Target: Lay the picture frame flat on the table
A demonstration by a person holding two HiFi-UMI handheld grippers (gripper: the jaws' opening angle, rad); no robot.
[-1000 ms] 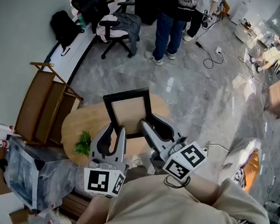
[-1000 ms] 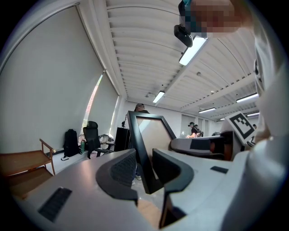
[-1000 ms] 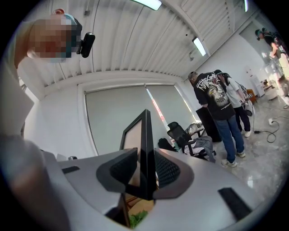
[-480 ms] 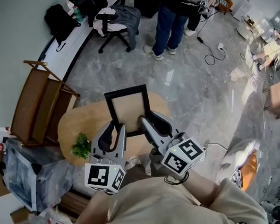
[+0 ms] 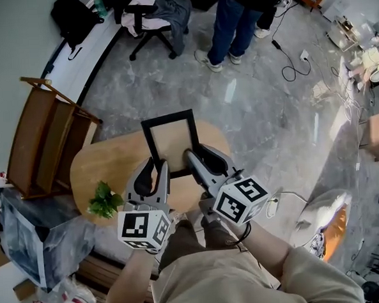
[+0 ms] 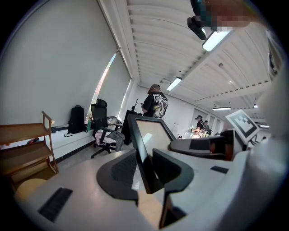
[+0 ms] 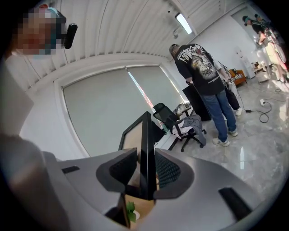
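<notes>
A black picture frame (image 5: 169, 139) with a tan panel stands steeply tilted over the round wooden table (image 5: 107, 165), its top edge leaning away from me. My left gripper (image 5: 154, 166) is shut on its lower left side and my right gripper (image 5: 199, 157) on its lower right side. In the left gripper view the frame's thin black edge (image 6: 145, 155) runs up between the dark pads of the left gripper (image 6: 144, 173). The right gripper view shows that edge (image 7: 145, 144) pinched between the pads of the right gripper (image 7: 145, 175). I cannot tell whether the frame's bottom edge touches the table.
A small green plant (image 5: 105, 201) sits on the table's near left. A wooden shelf unit (image 5: 38, 144) stands left of the table, with a plastic-wrapped bundle (image 5: 34, 234) below it. An office chair (image 5: 152, 18) and a standing person (image 5: 232, 17) are beyond, on the grey floor.
Both grippers and the frame have sunk toward the table together. The frame keeps its place between the jaws.
</notes>
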